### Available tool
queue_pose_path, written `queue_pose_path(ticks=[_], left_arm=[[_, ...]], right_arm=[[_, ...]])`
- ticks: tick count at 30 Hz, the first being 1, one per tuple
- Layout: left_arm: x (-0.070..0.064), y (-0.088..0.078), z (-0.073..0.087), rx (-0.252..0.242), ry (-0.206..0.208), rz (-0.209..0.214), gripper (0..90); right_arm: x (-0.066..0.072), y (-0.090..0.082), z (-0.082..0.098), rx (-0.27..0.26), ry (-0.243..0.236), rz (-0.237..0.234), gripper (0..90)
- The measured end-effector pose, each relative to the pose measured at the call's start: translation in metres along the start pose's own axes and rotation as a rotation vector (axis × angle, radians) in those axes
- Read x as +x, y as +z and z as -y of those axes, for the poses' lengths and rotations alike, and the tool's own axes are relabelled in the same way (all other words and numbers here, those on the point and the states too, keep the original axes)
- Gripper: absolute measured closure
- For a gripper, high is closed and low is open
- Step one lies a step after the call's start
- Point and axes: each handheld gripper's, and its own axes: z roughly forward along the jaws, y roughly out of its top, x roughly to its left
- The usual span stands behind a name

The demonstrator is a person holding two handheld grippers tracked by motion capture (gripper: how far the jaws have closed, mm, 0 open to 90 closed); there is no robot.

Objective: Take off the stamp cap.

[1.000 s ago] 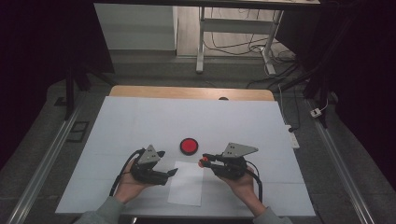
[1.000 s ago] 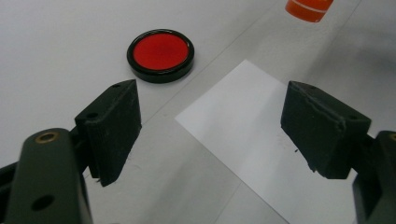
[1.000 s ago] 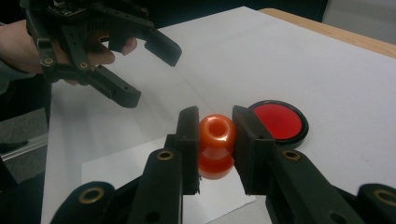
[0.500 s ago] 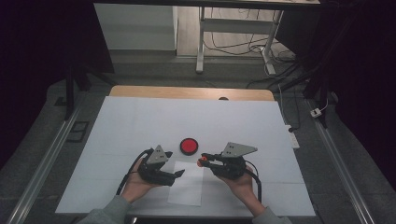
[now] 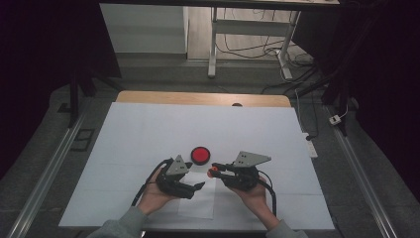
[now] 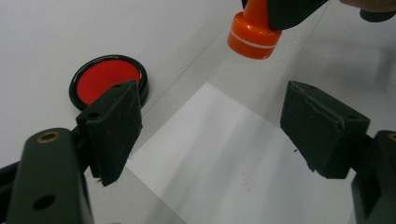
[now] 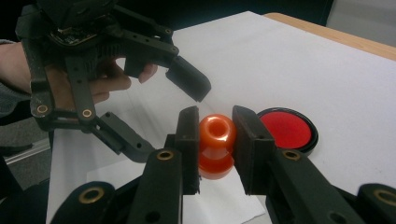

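An orange stamp (image 7: 216, 140) with a round knob sits clamped between the pads of my right gripper (image 7: 215, 122), which is shut on it. In the high view the right gripper (image 5: 216, 170) holds the stamp (image 5: 214, 172) just above the table, right of a round red ink pad (image 5: 200, 155) in a black rim. My left gripper (image 6: 219, 128) stands open with nothing in it, over a white sheet of paper (image 6: 224, 163). The ink pad (image 6: 108, 84) lies beyond its left jaw. The stamp (image 6: 253, 36) hangs beyond its right jaw. From above, the left gripper (image 5: 196, 190) is over the paper's (image 5: 198, 203) left part.
A large white mat (image 5: 148, 134) covers the table, with a wooden edge (image 5: 198, 98) at the far side. A table leg and cables (image 5: 237, 44) lie on the floor beyond. Metal rails (image 5: 44, 173) run along both sides.
My left gripper has moved to the right, toward the paper and the right gripper. The right gripper and the stamp have stayed put.
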Motion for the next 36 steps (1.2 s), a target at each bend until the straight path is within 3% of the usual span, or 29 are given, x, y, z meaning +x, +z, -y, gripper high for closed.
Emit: queue_pose_path(ticks=[17,36], left_arm=[[-0.008,0.012,-0.007,-0.001,0.021,0.021,24.4],[-0.012,0.023,-0.015,-0.006,0.038,0.041,36.0]], right_arm=[[0.000,0.001,0.000,-0.001,0.001,0.001,71.6],[0.000,0.002,0.001,0.002,0.002,-0.001,71.7]])
